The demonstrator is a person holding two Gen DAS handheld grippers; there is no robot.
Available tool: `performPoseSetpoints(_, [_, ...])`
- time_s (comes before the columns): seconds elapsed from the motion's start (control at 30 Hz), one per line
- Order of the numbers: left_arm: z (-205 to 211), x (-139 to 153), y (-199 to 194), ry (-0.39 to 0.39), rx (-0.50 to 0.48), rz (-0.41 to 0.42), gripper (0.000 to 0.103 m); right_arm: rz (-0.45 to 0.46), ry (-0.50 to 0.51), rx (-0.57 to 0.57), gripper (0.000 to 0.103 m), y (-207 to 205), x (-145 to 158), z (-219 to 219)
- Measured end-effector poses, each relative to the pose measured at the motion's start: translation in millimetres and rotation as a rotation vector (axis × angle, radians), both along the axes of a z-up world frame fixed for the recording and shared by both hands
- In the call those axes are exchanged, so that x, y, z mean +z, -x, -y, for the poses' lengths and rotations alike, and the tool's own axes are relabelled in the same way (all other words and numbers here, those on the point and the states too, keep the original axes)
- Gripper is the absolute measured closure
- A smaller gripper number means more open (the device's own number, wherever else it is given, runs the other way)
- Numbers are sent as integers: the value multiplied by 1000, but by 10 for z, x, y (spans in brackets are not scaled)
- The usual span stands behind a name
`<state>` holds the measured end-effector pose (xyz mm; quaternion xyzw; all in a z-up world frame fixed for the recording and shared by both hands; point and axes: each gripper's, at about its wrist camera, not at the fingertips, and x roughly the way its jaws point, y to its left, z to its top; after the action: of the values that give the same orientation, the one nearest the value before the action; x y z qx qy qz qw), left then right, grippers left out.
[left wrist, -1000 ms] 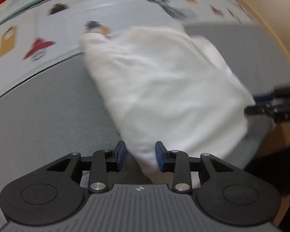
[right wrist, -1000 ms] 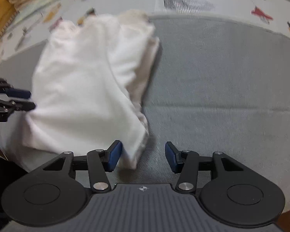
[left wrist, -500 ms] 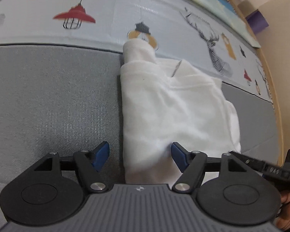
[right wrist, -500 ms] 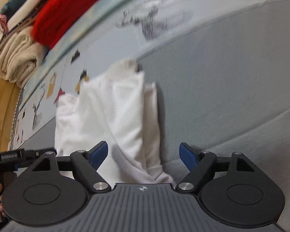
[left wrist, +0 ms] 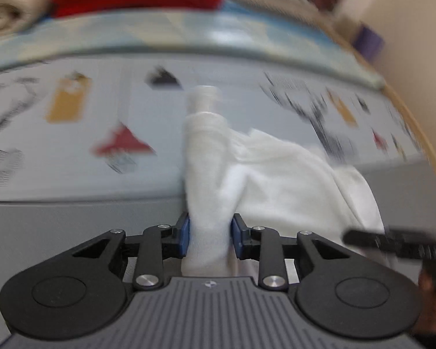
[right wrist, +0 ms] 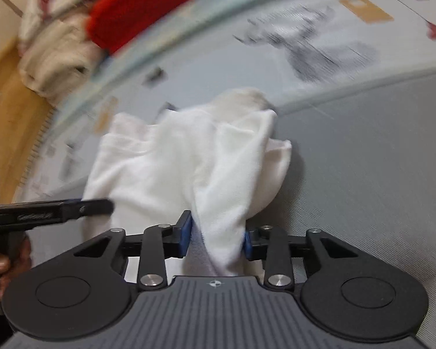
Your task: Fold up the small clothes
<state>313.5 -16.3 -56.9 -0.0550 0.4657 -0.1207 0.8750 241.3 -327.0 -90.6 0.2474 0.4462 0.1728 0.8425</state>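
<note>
Left tool (left wrist: 209, 237): jaws just closed – pads pinch a white garment (left wrist: 276, 180) fold
Right tool (right wrist: 216, 238): jaws just closed, clamped on the garment's corner
Garment: bunched on grey mat (right wrist: 378, 174), spreading toward 12 o'clock – red cloth (right wrist: 148, 8) beyond

Home rm: printed play mat (left wrist: 72, 145), wood floor (right wrist: 11, 110), folded laundry pile (right wrist: 61, 55) nearby.
</note>
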Motion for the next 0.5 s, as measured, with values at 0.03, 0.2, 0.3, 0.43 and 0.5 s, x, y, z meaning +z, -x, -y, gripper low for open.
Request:
performPoseSetpoints(0.03, [-101,20,-26,14,34,-4,70,37,-11,15,68,-24,54,-63])
performPoseSetpoints(0.2, [-425,-12,8,-41,122,-58,70,92,226,-79,64,-157,163,-259])
performPoseSetpoints(0.3, [-563,36,109,-20,92,-61,70,105,237,-160,63,-166,218,-178])
performPoseSetpoints(0.43, [-527,-108,170,36,-35,-169,70,88,83,-47,64,-126,251,-193])
performPoseSetpoints(0.5, [-393,-286,249,-59,-101,-235,61,-23,277,24,64,-146,78,-380])
